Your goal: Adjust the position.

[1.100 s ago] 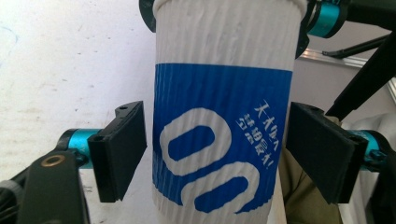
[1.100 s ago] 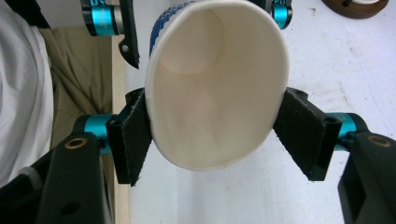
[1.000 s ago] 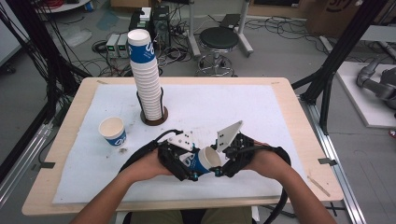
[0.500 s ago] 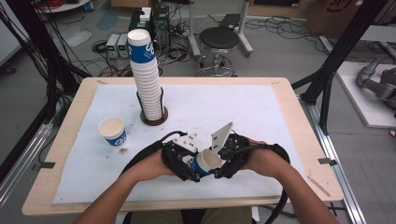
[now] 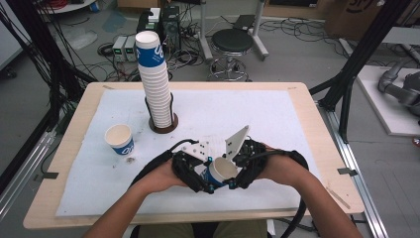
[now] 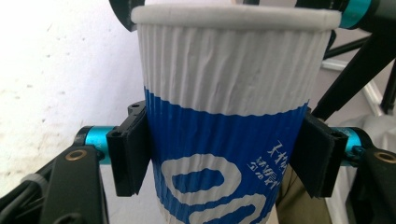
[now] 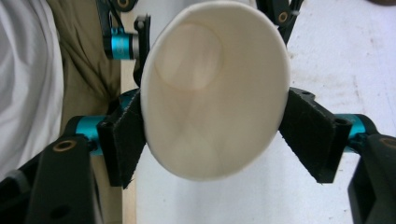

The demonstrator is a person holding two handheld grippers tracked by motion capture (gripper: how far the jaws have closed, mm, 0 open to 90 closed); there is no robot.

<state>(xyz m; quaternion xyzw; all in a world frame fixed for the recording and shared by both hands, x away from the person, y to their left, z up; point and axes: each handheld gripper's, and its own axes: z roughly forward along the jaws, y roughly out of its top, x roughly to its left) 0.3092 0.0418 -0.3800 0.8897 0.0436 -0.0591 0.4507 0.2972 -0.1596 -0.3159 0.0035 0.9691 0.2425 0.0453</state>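
Observation:
A white and blue ribbed paper cup [image 5: 221,171] is held tilted between both grippers over the near middle of the white mat [image 5: 277,114]. My left gripper [image 5: 210,181] grips its blue lower wall. In the left gripper view both pads [image 6: 133,149] press the cup [image 6: 224,93], though the jaws have just been opening slightly. My right gripper [image 5: 232,170] meets the cup from the right, at its mouth. In the right gripper view the open mouth [image 7: 210,93] faces the camera, squeezed a little oval. Those jaws have just been opening, with the pads [image 7: 123,140] still against the rim.
A tall stack of the same cups [image 5: 154,84] stands in a round holder at the back left of the mat. One upright cup [image 5: 120,140] sits left of my hands. A stool [image 5: 233,42] and cables lie on the floor beyond the table.
The grey plate on my right gripper has tipped more upright. Both hands and the cup stay at the same spot.

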